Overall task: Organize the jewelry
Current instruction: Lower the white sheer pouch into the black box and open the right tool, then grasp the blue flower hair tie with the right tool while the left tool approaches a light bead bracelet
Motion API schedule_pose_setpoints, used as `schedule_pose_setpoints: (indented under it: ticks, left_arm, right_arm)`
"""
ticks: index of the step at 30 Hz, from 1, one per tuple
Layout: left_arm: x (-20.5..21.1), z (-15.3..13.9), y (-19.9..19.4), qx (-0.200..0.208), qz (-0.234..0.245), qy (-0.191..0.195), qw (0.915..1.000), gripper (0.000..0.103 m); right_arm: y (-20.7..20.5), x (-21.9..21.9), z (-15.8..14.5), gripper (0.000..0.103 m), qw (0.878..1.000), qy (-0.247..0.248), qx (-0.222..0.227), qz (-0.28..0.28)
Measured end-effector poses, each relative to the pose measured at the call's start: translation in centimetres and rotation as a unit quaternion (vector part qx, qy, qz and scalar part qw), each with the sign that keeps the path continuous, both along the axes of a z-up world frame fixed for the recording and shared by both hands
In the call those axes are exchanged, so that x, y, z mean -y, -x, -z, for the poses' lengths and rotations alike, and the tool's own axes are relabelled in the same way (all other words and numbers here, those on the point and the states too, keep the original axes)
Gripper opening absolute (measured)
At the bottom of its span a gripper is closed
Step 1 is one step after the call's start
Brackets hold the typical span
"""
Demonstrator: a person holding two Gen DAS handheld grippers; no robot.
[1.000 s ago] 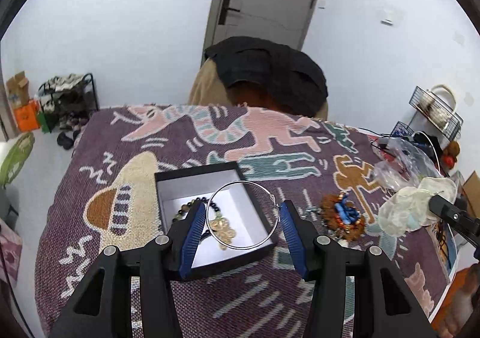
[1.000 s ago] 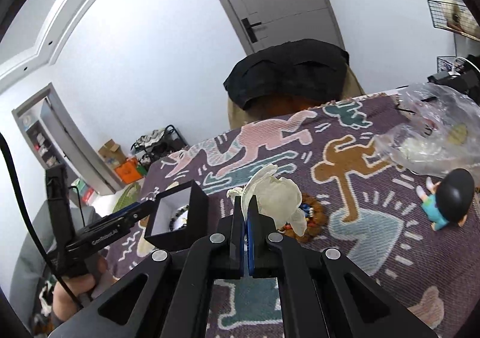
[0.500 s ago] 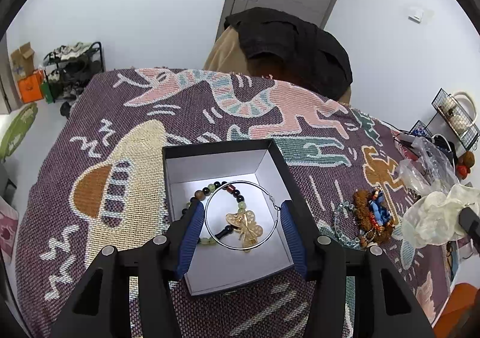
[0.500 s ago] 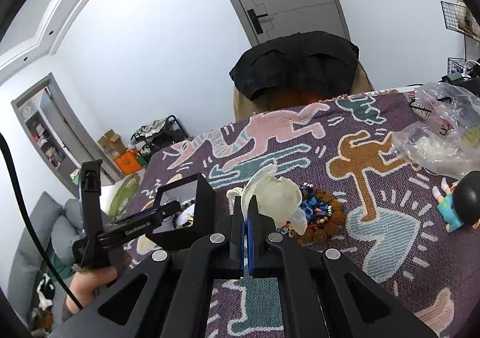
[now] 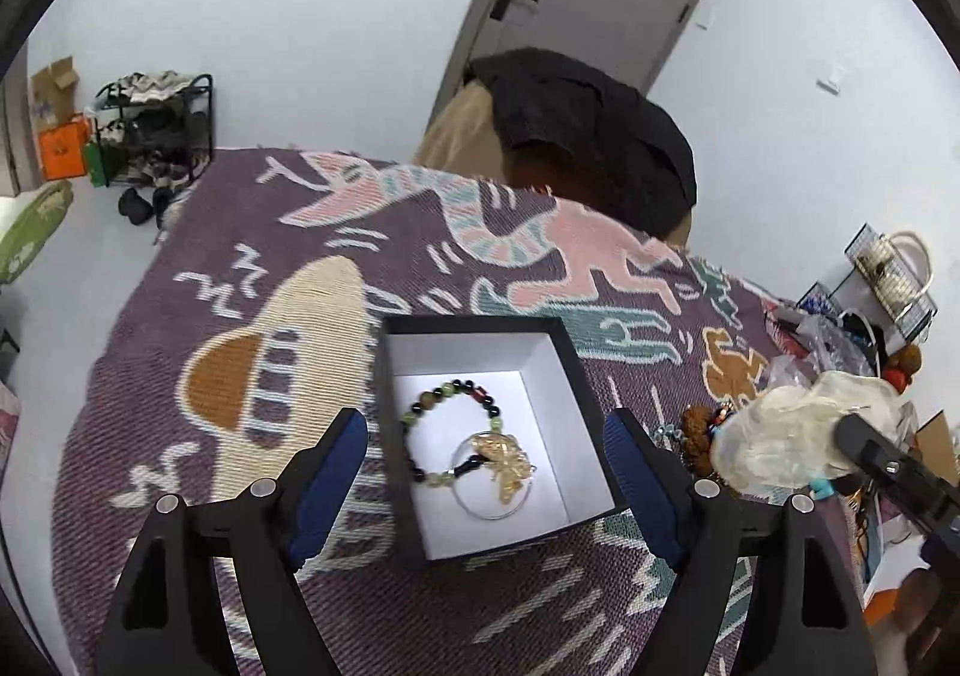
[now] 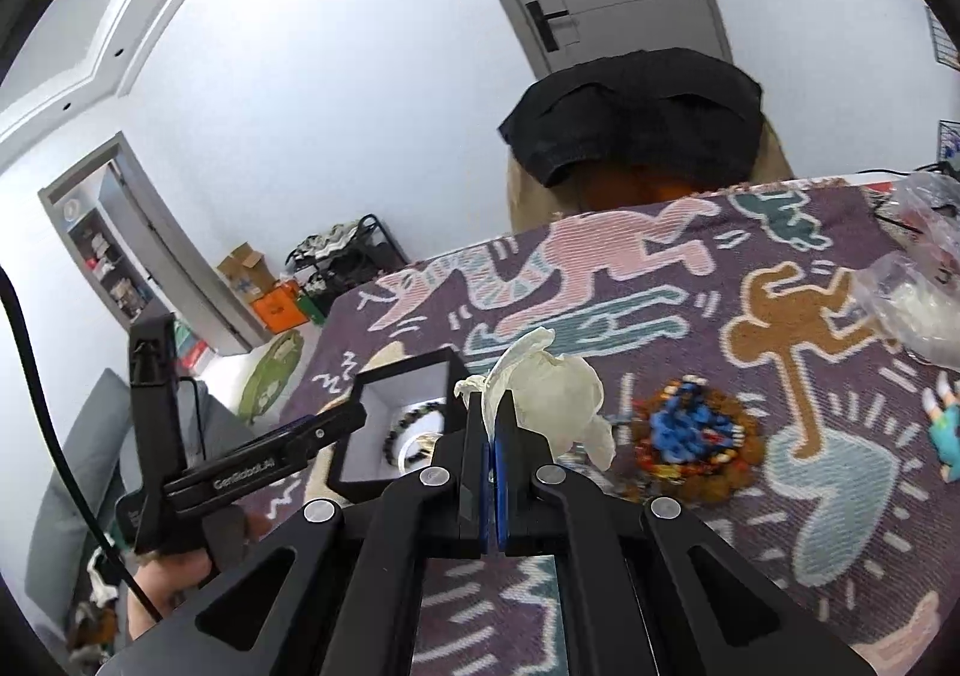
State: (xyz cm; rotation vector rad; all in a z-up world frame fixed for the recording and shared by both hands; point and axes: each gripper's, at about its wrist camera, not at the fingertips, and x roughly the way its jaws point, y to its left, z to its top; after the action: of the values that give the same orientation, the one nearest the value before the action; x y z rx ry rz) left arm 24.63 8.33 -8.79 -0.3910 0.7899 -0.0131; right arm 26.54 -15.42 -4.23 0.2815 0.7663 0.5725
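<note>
A black box with a white inside [image 5: 576, 376] stands on the patterned cloth. In it lie a beaded bracelet [image 5: 447, 394] and a silver hoop with a gold charm [image 5: 501, 466]. My left gripper [image 5: 483, 457] is open and empty, its jaws wide on either side of the box. My right gripper [image 6: 493, 436] is shut on a white fabric pouch [image 6: 555, 394], held above the cloth right of the box [image 6: 360, 472]. The pouch also shows in the left wrist view [image 5: 798, 436]. A pile of brown and blue beaded jewelry [image 6: 696, 436] lies on the cloth to the right.
The purple cloth with animal figures [image 5: 240, 280] covers the table. Plastic bags [image 6: 918, 304] and a small doll [image 6: 948, 430] lie at the right edge. A chair with a black jacket [image 5: 588, 136] stands behind the table.
My left gripper has opened wide and let go of the silver hoop, which now lies in the box. The right gripper still holds the pouch and has shifted closer to the box.
</note>
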Motion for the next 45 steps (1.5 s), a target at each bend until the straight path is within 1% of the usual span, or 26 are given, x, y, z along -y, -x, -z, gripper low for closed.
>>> schedule_pose_setpoints:
  ticks: [10,17,20,21,22,24,25,26,27,29,32,38,42,45]
  left_arm:
    - [-5.1,-0.9,3.8,0.011,-0.042,-0.002,0.9991,0.082]
    - [-7.9,-1.3,6.5,0.021,-0.073,-0.004,0.9971,0.082]
    - [-8.6,-1.5,7.1,0.025,-0.08,-0.002,0.9964,0.082]
    - [-8.6,-1.6,7.3,0.026,-0.081,-0.002,0.9964,0.082]
    - [-8.7,-1.7,7.5,0.028,-0.08,-0.003,0.9964,0.082]
    - [-8.5,-1.8,7.5,0.033,-0.079,-0.005,0.9963,0.082]
    - [-8.3,-1.9,7.5,0.036,-0.076,-0.002,0.9965,0.082]
    - [-8.2,-2.0,7.5,0.037,-0.074,0.0,0.9966,0.086]
    - [-7.9,-2.1,7.5,0.039,-0.073,0.002,0.9966,0.091]
    - [-7.4,-2.4,7.6,0.048,-0.07,0.004,0.9964,0.097]
    - [-6.4,-2.9,7.5,0.058,-0.064,0.006,0.9962,0.102]
    - [-3.3,-3.3,6.8,0.064,-0.04,0.008,0.9971,0.102]
    - [-0.4,-3.7,6.4,0.068,-0.011,-0.006,0.9976,0.102]
    - [1.6,-4.0,6.1,0.07,0.008,-0.018,0.9974,0.102]
  right_arm:
    - [-1.3,-6.1,0.4,0.003,0.999,0.003,-0.008,-0.043]
    - [-2.7,-9.3,0.5,0.003,0.998,0.004,-0.015,-0.054]
    - [-3.0,-10.5,0.5,0.005,0.998,0.018,-0.013,-0.063]
    - [-3.1,-10.9,0.6,0.02,0.997,0.023,-0.022,-0.073]
    - [-3.1,-11.0,0.8,0.056,0.996,0.024,-0.031,-0.076]
    - [-2.7,-10.4,0.9,0.088,0.997,0.013,-0.024,-0.066]
    - [-2.4,-9.9,0.7,0.089,0.998,0.007,-0.015,-0.062]
    - [-2.2,-9.5,0.7,0.089,0.998,0.004,-0.017,-0.062]
    - [-2.1,-9.0,0.8,0.089,0.998,0.001,-0.022,-0.06]
    - [-1.8,-7.4,0.9,0.089,0.998,-0.008,-0.031,-0.047]
    - [-1.1,-4.7,0.9,0.089,0.999,-0.018,-0.033,-0.025]
    - [0.2,1.2,0.8,0.089,0.999,-0.031,-0.036,0.019]
    - [1.1,4.7,0.6,0.089,0.998,-0.037,-0.026,0.047]
    - [1.4,6.7,0.8,0.089,0.997,-0.043,-0.029,0.061]
